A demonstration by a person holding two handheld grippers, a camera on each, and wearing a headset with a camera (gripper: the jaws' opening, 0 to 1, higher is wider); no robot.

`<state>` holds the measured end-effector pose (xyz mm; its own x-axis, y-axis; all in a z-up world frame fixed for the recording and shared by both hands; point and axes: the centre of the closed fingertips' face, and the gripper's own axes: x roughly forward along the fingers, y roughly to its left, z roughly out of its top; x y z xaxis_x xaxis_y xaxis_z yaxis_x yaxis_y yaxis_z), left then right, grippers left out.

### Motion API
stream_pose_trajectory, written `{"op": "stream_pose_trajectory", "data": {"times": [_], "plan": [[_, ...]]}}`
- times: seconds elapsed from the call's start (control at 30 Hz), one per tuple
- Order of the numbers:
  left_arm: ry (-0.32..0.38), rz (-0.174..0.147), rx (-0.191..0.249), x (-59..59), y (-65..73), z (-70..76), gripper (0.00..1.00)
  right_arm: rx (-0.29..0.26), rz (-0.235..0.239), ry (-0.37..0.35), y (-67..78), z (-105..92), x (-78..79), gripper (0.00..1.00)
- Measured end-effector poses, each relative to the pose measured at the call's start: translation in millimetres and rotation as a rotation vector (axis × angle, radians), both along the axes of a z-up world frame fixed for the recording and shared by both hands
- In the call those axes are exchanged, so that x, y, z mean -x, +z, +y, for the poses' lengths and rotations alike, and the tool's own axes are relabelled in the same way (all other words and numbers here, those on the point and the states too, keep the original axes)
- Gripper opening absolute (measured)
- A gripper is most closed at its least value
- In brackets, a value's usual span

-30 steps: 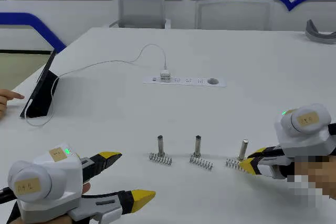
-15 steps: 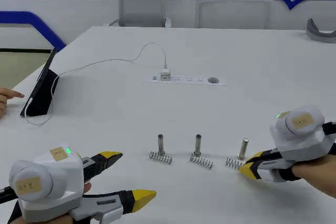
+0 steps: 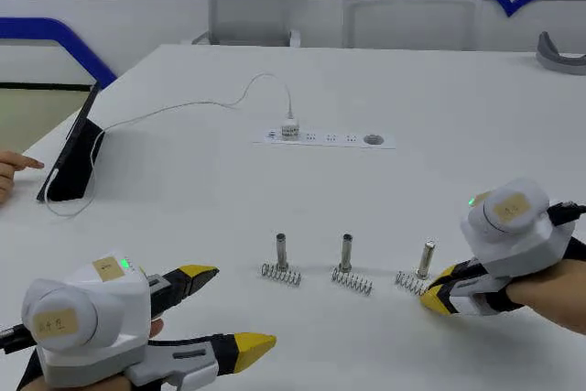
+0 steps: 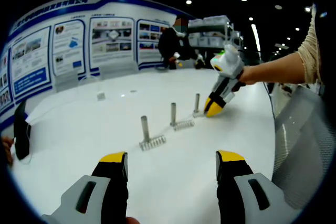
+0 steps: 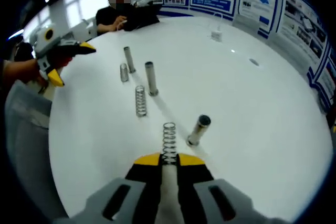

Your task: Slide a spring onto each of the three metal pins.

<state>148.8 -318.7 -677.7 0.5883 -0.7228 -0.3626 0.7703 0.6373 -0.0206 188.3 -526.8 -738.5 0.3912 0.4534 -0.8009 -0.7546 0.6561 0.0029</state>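
step: judged, first spring being picked up; none of the three is on a pin yet.
right claw [image 3: 432, 298]: jaws closed down narrow on the near end of the right spring [image 5: 168, 139], low at the counter [image 3: 439, 89].
left claw [image 3: 229, 310]: jaws wide, holding nothing, hovering above the counter near the person, well apart from the row.
right spring: lies flat on the counter, its long axis running straight out ahead from the right claw in the right gripper view; its far end is free.
right pin [image 5: 198, 128]: stands upright just beside the spring's far end, off to one side of the spring's line, not in it.
key relation: spring axis level, pin axis upright, so they cross; the spring likely has to be lifted, tipped open end down and brought over the pin top before it can slide on.
mid pin [image 3: 346, 250]: upright, mid spring [image 3: 352, 282] flat at its foot, untouched.
left pin [image 3: 281, 249]: upright, left spring [image 3: 279, 274] flat at its foot, untouched.
nearer hand: right claw for the right pin; left claw is nearer the left pin.
risk: judged, thin spring may twist or pop out of a grip taken on its very end.
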Motion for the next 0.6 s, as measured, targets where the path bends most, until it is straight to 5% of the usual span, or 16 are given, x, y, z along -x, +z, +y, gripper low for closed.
{"op": "stream_pose_trajectory", "data": {"times": [0.6], "plan": [[-0.074, -0.002, -0.021, 4.5, 0.1, -21.8, 0.68, 0.034, -0.006, 0.047, 6.8, 1.5, 4.4, 0.12]]}}
